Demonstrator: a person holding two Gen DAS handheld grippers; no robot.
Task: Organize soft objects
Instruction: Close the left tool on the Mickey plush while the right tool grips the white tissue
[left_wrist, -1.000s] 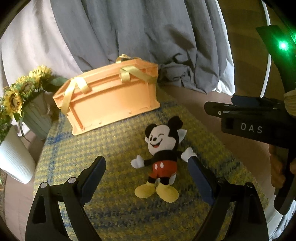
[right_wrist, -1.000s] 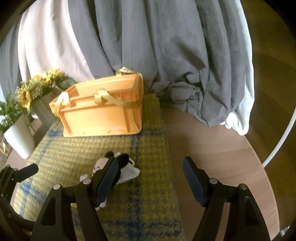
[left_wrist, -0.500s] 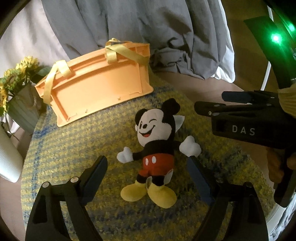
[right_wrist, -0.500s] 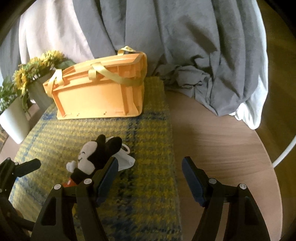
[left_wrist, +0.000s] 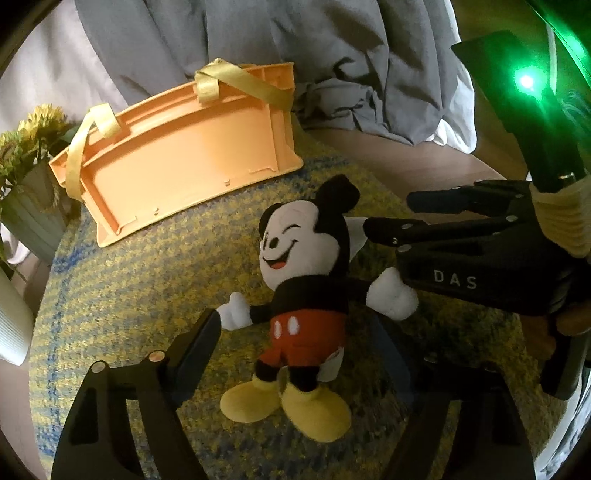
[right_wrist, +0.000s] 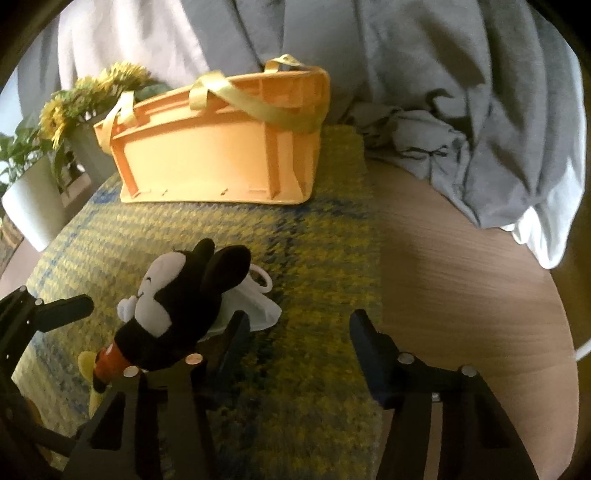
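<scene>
A Mickey Mouse plush (left_wrist: 306, 295) lies face up on a yellow and blue woven mat (left_wrist: 147, 280). My left gripper (left_wrist: 299, 343) is open, its fingers on either side of the plush's red shorts and legs. The plush also shows in the right wrist view (right_wrist: 177, 310), left of my right gripper (right_wrist: 299, 343), which is open and empty over the mat. An orange plastic basket (left_wrist: 184, 155) with yellow ribbon handles stands behind the plush; it also shows in the right wrist view (right_wrist: 221, 155).
Sunflowers in a grey pot (left_wrist: 29, 206) and a white pot (right_wrist: 33, 199) stand at the mat's left edge. Grey and white fabric (right_wrist: 480, 92) hangs behind the basket. Bare wooden tabletop (right_wrist: 461, 295) lies right of the mat. The right gripper body (left_wrist: 480, 258) is close to the plush's hand.
My left gripper has moved forward and down, so its fingers now flank the plush's lower body. My right gripper has moved closer to the plush and basket.
</scene>
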